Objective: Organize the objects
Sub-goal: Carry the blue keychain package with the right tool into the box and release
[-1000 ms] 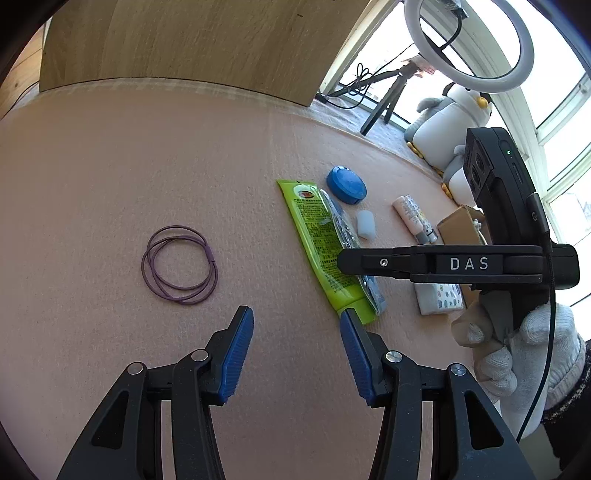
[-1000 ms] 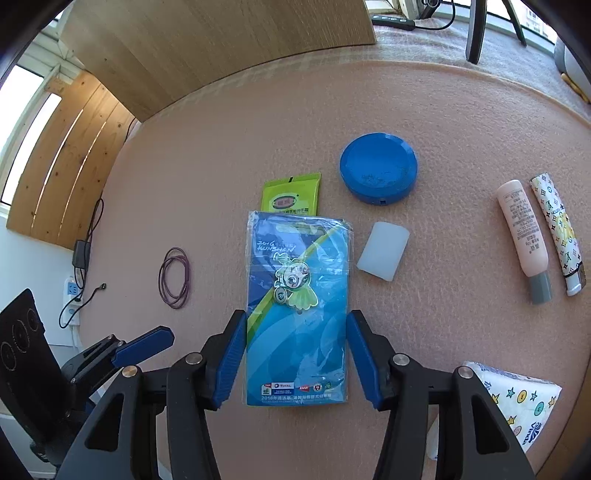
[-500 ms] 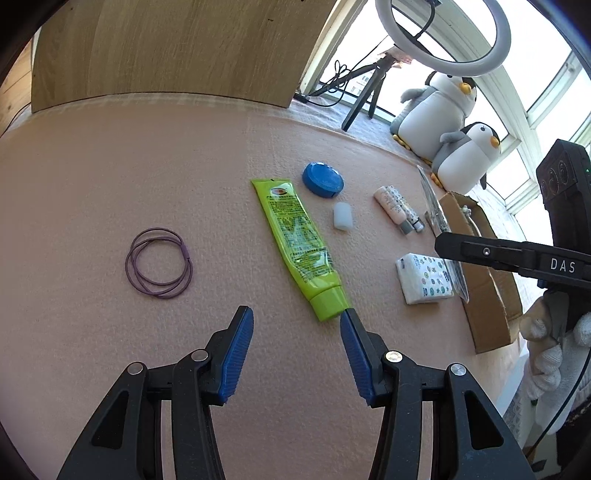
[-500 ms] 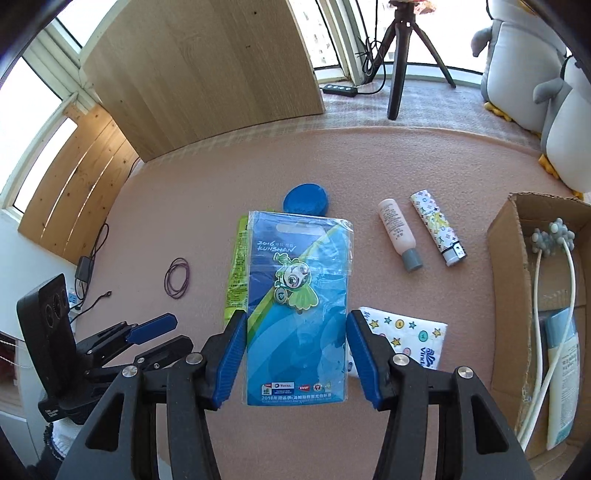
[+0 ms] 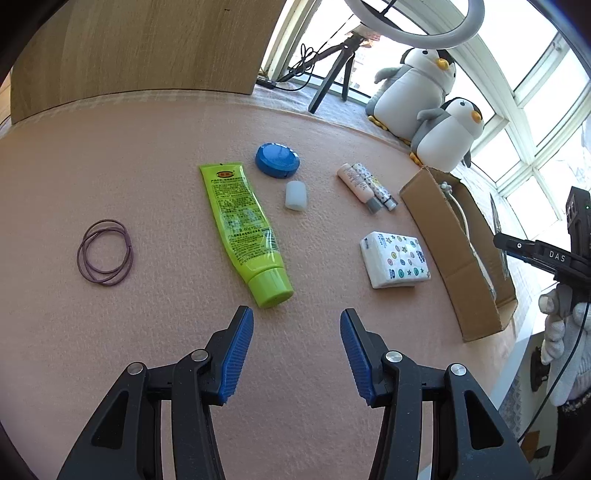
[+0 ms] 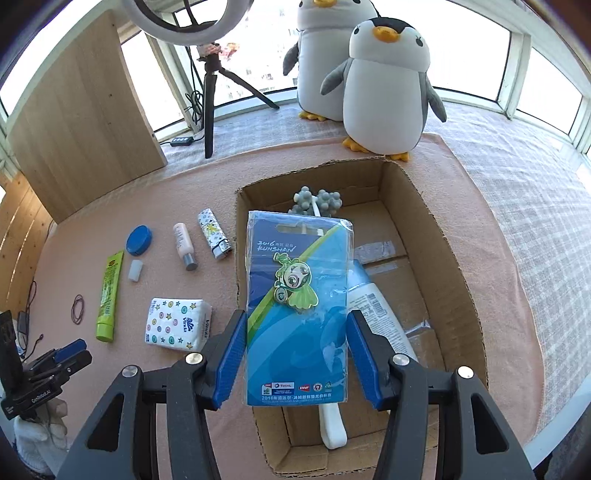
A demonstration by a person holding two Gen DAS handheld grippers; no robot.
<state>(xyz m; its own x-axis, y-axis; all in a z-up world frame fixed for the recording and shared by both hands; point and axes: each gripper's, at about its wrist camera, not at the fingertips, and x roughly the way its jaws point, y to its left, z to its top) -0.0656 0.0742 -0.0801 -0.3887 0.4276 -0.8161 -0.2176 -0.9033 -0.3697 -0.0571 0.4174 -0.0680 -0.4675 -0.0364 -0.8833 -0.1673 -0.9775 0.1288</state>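
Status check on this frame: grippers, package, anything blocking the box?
Right gripper shut on blue package, held above cardboard box. Left gripper open, empty. Box opening unobstructed.

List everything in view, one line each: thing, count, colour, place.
Pin pack: 1, blue, held over box.
Box: 1, brown cardboard, on mat.
Massager: 1, grey-white, in box.
Bottle: 1, white, in box.
Tissue pack: 1, white patterned, beside box.
Tube: 1, green, mid-mat.
Hair ties: looped bunch, purple, far from box.
Round case: 1, blue, by tube.
Small cap: 1, whitish, near case.
Small tubes: 2, pink and patterned, side by side.
Penguins: 2, grey-white, behind box.
Ring light: 1, white, on tripod.
Left gripper: open, empty.
Right gripper: shut on pack.
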